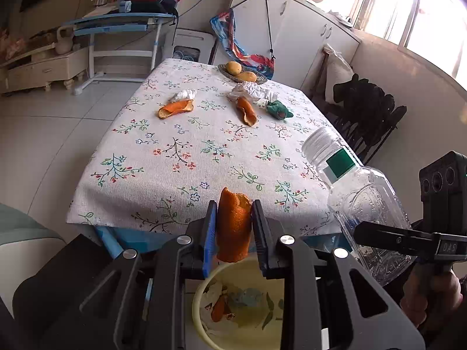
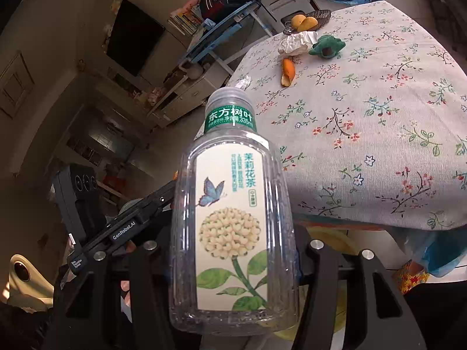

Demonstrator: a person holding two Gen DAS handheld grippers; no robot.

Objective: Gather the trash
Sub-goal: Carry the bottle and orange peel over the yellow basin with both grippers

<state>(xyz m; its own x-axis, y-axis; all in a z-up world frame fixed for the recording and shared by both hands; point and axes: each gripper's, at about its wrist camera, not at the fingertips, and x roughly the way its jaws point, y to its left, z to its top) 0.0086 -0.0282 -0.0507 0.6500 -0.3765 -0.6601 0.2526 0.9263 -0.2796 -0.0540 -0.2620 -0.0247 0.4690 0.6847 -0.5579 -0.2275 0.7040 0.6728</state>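
Note:
My left gripper [image 1: 233, 227] is shut on an orange peel [image 1: 233, 227] and holds it above a yellow bowl [image 1: 201, 318] that has scraps inside. My right gripper [image 2: 233, 262] is shut on an empty clear plastic bottle [image 2: 233, 218]; the bottle [image 1: 359, 201] also shows at the right of the left wrist view. On the floral tablecloth [image 1: 181, 151] lie two more orange peels [image 1: 176, 108] [image 1: 246, 110], crumpled white wrappers [image 1: 184, 94] [image 1: 252, 91] and a green crumpled wrapper [image 1: 278, 110]. The peel [image 2: 287, 71] and green wrapper [image 2: 327, 46] show in the right wrist view.
A wicker dish with mangoes [image 1: 240, 73] stands at the table's far edge. A black chair [image 1: 367, 110] is at the table's right side. A blue desk [image 1: 122, 29] and white cabinets [image 1: 292, 29] are beyond. A blue bag [image 2: 437, 250] hangs under the table edge.

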